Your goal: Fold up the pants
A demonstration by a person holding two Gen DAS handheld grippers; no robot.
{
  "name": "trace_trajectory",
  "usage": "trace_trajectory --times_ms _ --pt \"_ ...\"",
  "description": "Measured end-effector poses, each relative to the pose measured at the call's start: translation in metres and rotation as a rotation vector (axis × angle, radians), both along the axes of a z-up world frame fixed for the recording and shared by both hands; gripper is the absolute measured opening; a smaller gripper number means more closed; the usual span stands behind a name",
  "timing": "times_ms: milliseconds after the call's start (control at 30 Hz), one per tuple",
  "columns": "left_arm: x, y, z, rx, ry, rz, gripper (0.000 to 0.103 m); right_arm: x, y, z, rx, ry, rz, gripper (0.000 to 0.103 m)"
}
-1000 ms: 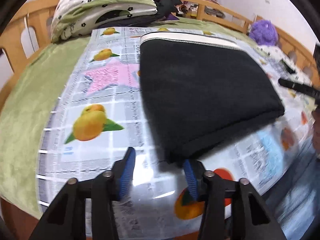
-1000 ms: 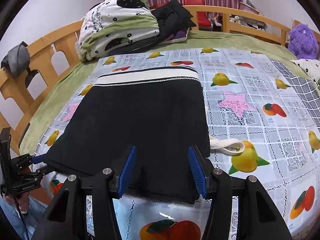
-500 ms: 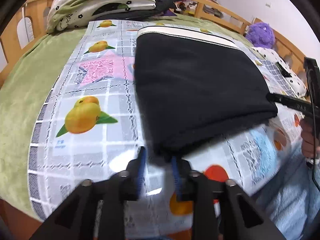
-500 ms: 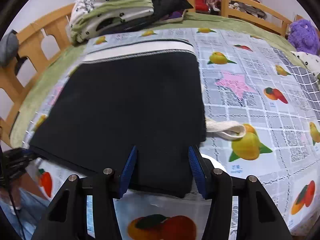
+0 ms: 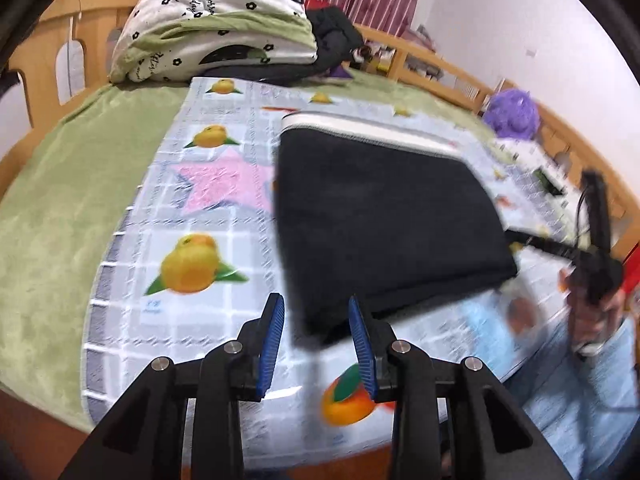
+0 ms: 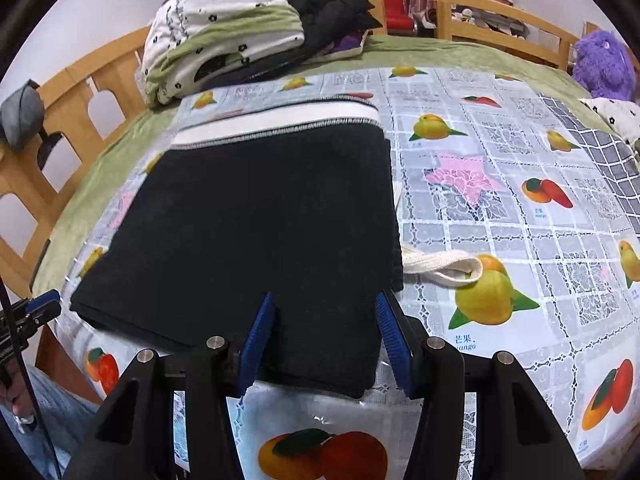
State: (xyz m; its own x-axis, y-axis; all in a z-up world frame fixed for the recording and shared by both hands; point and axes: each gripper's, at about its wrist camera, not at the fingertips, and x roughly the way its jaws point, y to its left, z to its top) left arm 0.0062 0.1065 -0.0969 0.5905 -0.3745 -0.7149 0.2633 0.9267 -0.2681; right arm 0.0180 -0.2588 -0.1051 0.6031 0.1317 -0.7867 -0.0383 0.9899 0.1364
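The black pants (image 5: 380,216) lie folded into a thick rectangle on the fruit-printed sheet (image 5: 192,320), white waistband (image 6: 276,124) at the far end. A white drawstring loop (image 6: 440,266) sticks out on their right side. My left gripper (image 5: 316,340) hovers at the near left corner, its blue pads apart and clear of the cloth. From the right wrist view its tip (image 6: 40,308) sits just left of that corner. My right gripper (image 6: 325,336) stands open over the near right edge, and the cloth runs under both pads. Its black finger (image 5: 536,242) shows in the left wrist view.
A pile of folded bedding (image 6: 216,28) and dark clothes sits at the head of the bed. A wooden rail (image 6: 500,12) runs around the bed, with a purple plush toy (image 6: 600,64) at the far right. A person's jeans-clad leg (image 5: 580,400) is beside the near edge.
My left gripper narrowed its jaws near the pants' corner, then rose and drew back a little. The right gripper edged in over the near edge with its jaws unchanged.
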Motion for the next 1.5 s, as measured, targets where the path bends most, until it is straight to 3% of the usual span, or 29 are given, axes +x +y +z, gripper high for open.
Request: trace_trajectory --times_ms 100,200,400,667,700,767,800,867,933,1033,1167,1267,1400,1500 --pt "0.016 -0.012 -0.002 -0.046 0.01 0.019 0.032 0.003 0.002 -0.006 -0.004 0.023 0.0 0.053" --pt "0.027 -0.025 -0.011 -0.032 0.049 0.024 0.032 0.007 0.006 -0.019 -0.047 0.068 -0.006 0.053" --pt "0.035 -0.047 -0.035 0.117 0.14 0.037 0.04 0.005 0.002 -0.025 -0.036 0.1 0.008 0.058" --pt "0.033 -0.039 -0.013 -0.002 0.079 0.044 0.041 -0.006 -0.014 -0.004 0.105 -0.018 0.001 0.057" --pt "0.034 -0.043 -0.014 -0.005 0.078 0.027 0.042 -0.004 -0.01 -0.006 0.1 -0.009 0.016 0.057" --pt "0.037 -0.056 -0.022 0.033 0.092 -0.005 0.058 0.001 0.005 -0.021 -0.008 0.041 0.03 0.057" --pt "0.038 -0.064 -0.027 0.082 0.101 -0.022 0.059 0.005 0.014 -0.032 -0.1 0.081 0.026 0.058" --pt "0.033 -0.076 -0.029 0.173 0.067 -0.031 0.06 0.006 0.017 -0.043 -0.134 0.122 0.018 0.062" --pt "0.029 -0.08 -0.026 0.21 0.04 -0.036 0.06 0.005 0.013 -0.036 -0.104 0.12 0.012 0.062" --pt "0.028 -0.075 -0.018 0.181 0.037 -0.022 0.06 0.002 0.0 -0.02 -0.034 0.107 -0.02 0.056" --pt "0.027 -0.069 0.004 0.123 0.023 0.02 0.06 -0.015 -0.006 0.022 -0.006 -0.025 -0.065 0.056" --pt "0.017 -0.072 0.035 0.108 -0.039 0.046 0.062 -0.035 0.002 0.055 -0.028 -0.127 -0.092 0.056" --pt "-0.001 -0.082 0.069 0.09 -0.099 0.044 0.064 -0.05 0.01 0.087 -0.081 -0.192 -0.149 0.072" --pt "-0.012 -0.085 0.086 0.084 -0.149 0.086 0.073 -0.056 0.01 0.101 -0.045 -0.166 -0.142 0.074"
